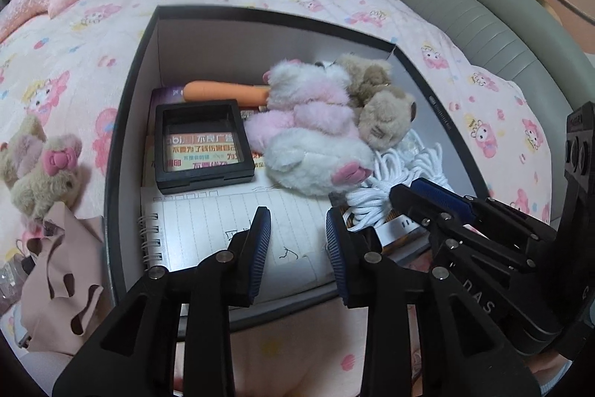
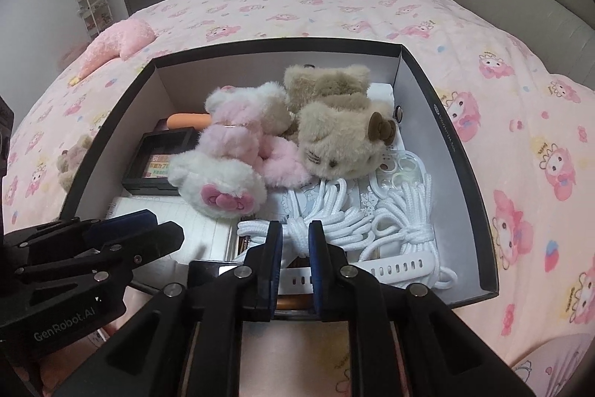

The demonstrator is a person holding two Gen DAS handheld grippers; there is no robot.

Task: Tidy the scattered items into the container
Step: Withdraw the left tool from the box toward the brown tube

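A black-walled cardboard box with a white interior (image 1: 130, 92) sits on a bed spread with a pink cartoon-print quilt (image 2: 520, 121), and both pairs of tongs hang at its near wall. The left tongs (image 1: 297, 240) stand apart over a spiral-bound lined notebook (image 1: 208, 229) on the box floor, gripping nothing. The right tongs (image 2: 294, 248) are narrowly parted just above a bundle of white cord (image 2: 334, 222); whether the pads touch it cannot be told.

Open room inside is scarce: a pink-and-white plush cat (image 2: 230, 159) and a tan plush cat with a brown bow (image 2: 342, 136) fill the middle, a black square frame case (image 1: 202, 144) lies at the left, and an orange carrot-shaped toy (image 1: 227, 91) lies behind it, half covered by the plush.

Outside the box, left of its wall, a beige plush with a pink bow (image 1: 41, 170) lies on the quilt, with a crumpled tan cloth (image 1: 59, 281) just below it. A white perforated strap (image 2: 401, 265) lies by the near wall, partly under cord.
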